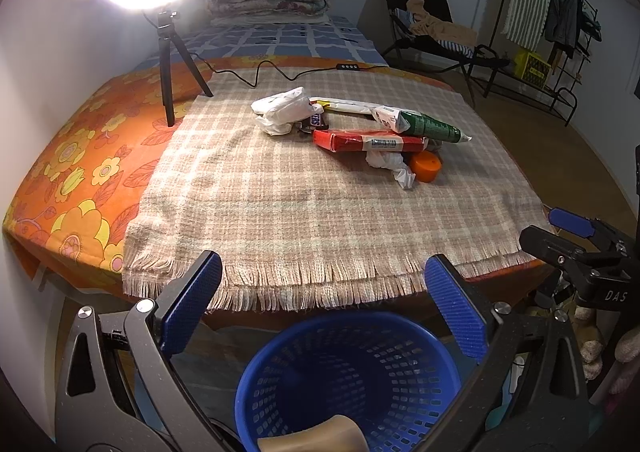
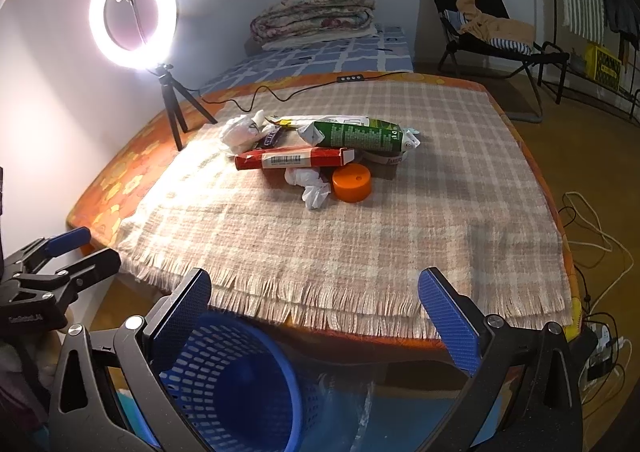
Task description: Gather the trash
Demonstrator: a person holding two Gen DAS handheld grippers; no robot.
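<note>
While both grippers hang short of the bed's near edge, the trash sits untouched in one loose pile toward the far middle of the plaid blanket (image 2: 360,244); left gripper (image 1: 326,302) has its jaws spread wide, nothing between them; right gripper (image 2: 316,316) likewise spread wide and empty.

Pile count — seven pieces that can be told apart: one red carton (image 2: 294,159) lying flat with its barcode up; one green carton (image 2: 356,135) lying on its side just behind it; one orange cap (image 2: 352,183) at the pile's near right, beside one crumpled white tissue (image 2: 310,182); one white plastic bag (image 2: 240,132) bunched at the left end; one dark candy wrapper (image 2: 272,138) between bag and red carton; one long white wrapper (image 1: 348,105) along the back. A further flat item shows under the green carton, too hidden to identify.

One blue perforated basket (image 1: 352,380) stands on the floor directly below the bed's near edge, under the left gripper; a single tan object (image 1: 316,436) lies at the bottom edge of the left view, in line with the basket's mouth.

Surroundings — one lit ring light (image 2: 134,16) on a small tripod at the blanket's far left corner; one folded quilt (image 2: 316,16) at the head of the bed; one black folding chair (image 2: 480,24) with clothes on it, well apart to the right.
</note>
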